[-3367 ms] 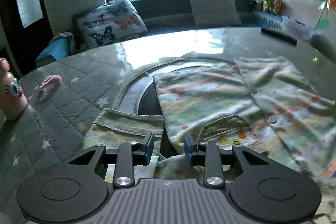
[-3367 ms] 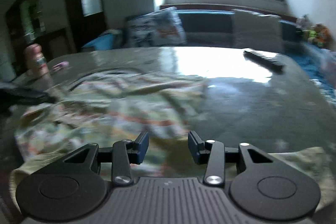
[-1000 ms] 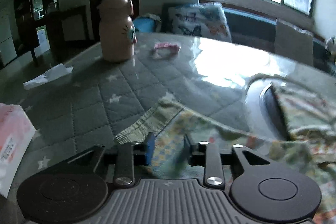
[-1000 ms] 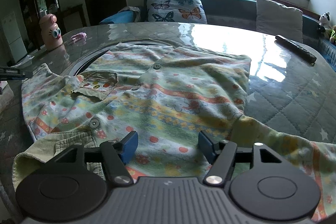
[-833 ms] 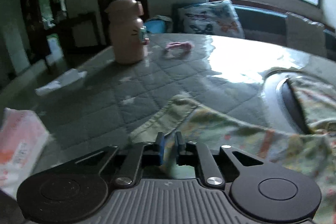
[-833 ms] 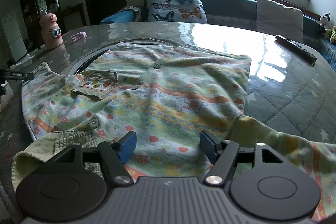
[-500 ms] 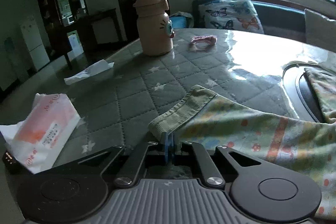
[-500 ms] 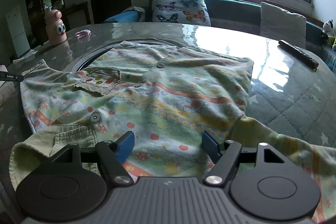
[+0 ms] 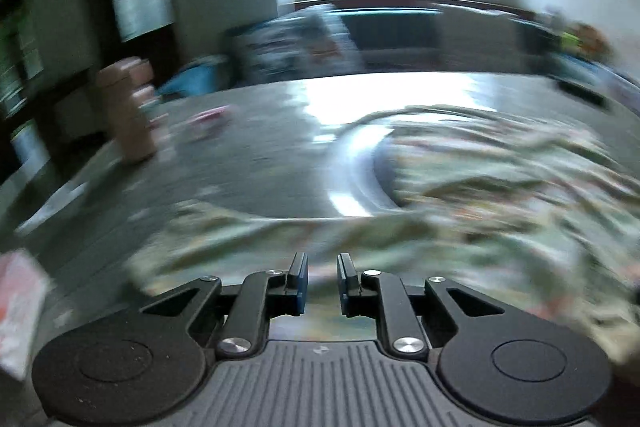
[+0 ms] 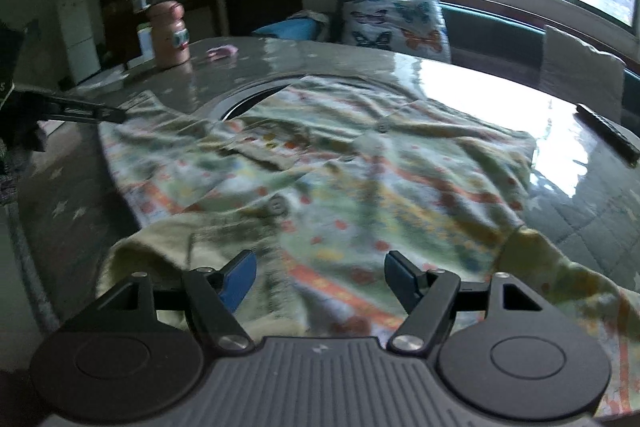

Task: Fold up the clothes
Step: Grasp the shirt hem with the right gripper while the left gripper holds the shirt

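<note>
Quilted table (image 10: 592, 211) | shirt (image 10: 360, 163) spread mid-frame, collar lower left | left gripper (image 9: 319, 281) just reopened, narrow gap, empty, over sleeve (image 9: 248, 239) | right gripper (image 10: 320, 277) spread wide above near hem

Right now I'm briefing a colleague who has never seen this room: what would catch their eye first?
The colourful patterned shirt, spread buttoned-side up across the middle of the round table, with the open right gripper poised over its near hem. Next, the pink bottle standing at the table's far left edge, and the butterfly cushion on the window bench behind.
</note>
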### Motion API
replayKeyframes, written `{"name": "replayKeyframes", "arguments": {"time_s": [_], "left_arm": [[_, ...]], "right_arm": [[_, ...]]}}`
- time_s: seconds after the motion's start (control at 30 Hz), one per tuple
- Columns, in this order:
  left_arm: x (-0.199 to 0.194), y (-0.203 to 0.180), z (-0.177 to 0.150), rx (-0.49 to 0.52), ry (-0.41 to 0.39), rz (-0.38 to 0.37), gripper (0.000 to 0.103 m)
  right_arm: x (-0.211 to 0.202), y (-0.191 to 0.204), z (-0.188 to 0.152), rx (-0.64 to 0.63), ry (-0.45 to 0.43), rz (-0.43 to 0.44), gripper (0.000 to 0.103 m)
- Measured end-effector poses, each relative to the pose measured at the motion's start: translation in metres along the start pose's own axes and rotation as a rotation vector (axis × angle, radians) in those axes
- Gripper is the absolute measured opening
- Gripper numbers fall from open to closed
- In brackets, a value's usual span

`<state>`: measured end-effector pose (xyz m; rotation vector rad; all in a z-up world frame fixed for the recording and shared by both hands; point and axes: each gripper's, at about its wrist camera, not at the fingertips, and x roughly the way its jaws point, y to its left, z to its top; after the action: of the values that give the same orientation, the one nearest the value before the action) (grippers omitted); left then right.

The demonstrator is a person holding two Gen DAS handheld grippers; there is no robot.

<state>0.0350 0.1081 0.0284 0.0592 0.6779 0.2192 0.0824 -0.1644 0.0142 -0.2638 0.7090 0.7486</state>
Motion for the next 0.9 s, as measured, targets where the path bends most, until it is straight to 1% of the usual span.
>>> {"name": "replayKeyframes", "arguments": {"time_s": [0.07, 0.2, 0.27, 0.37, 0.4, 0.5, 0.53, 0.57, 0.6, 0.63, 0.7, 0.77, 0.83, 0.9], "left_arm": [[-0.006, -0.027, -0.003, 0.082, -0.020, -0.067, 0.019], [-0.018, -0.070, -0.011, 0.213, -0.064, -0.166, 0.020], [-0.023, -0.087, -0.019, 0.279, -0.086, -0.195, 0.020], [-0.032, -0.107, -0.033, 0.366, -0.117, -0.233, 0.020], [-0.035, -0.111, -0.038, 0.396, -0.132, -0.239, 0.017], [-0.041, -0.125, -0.056, 0.545, -0.211, -0.194, 0.017], [-0.042, -0.126, -0.059, 0.567, -0.222, -0.193, 0.017], [-0.044, -0.128, -0.062, 0.589, -0.233, -0.192, 0.017], [-0.045, -0.128, -0.065, 0.606, -0.242, -0.192, 0.017], [-0.046, -0.126, -0.064, 0.598, -0.245, -0.203, 0.017], [-0.048, -0.122, -0.061, 0.574, -0.247, -0.223, 0.019], [-0.050, -0.119, -0.059, 0.554, -0.246, -0.252, 0.019], [-0.050, -0.118, -0.059, 0.552, -0.244, -0.277, 0.020], [-0.051, -0.119, -0.061, 0.557, -0.239, -0.295, 0.019]], "right_arm": [[0.000, 0.005, -0.005, -0.022, 0.016, -0.001, 0.073], [-0.008, 0.012, -0.011, -0.044, 0.026, -0.006, 0.073], [-0.015, 0.014, -0.012, -0.043, 0.014, -0.009, 0.071], [-0.025, 0.015, -0.009, -0.030, -0.007, -0.005, 0.065], [-0.028, 0.016, -0.007, -0.025, -0.014, 0.002, 0.060], [-0.032, 0.021, -0.005, -0.021, -0.014, 0.037, 0.051], [-0.033, 0.023, -0.004, -0.020, -0.012, 0.053, 0.049], [-0.032, 0.026, -0.004, -0.026, -0.006, 0.068, 0.044], [-0.031, 0.031, -0.005, -0.034, 0.001, 0.084, 0.042], [-0.030, 0.035, -0.005, -0.042, 0.007, 0.099, 0.041], [-0.026, 0.043, -0.008, -0.064, 0.027, 0.117, 0.032], [-0.020, 0.050, -0.010, -0.081, 0.048, 0.126, 0.029], [-0.015, 0.054, -0.014, -0.098, 0.051, 0.113, 0.027], [-0.014, 0.055, -0.014, -0.108, 0.048, 0.089, 0.016]]}}
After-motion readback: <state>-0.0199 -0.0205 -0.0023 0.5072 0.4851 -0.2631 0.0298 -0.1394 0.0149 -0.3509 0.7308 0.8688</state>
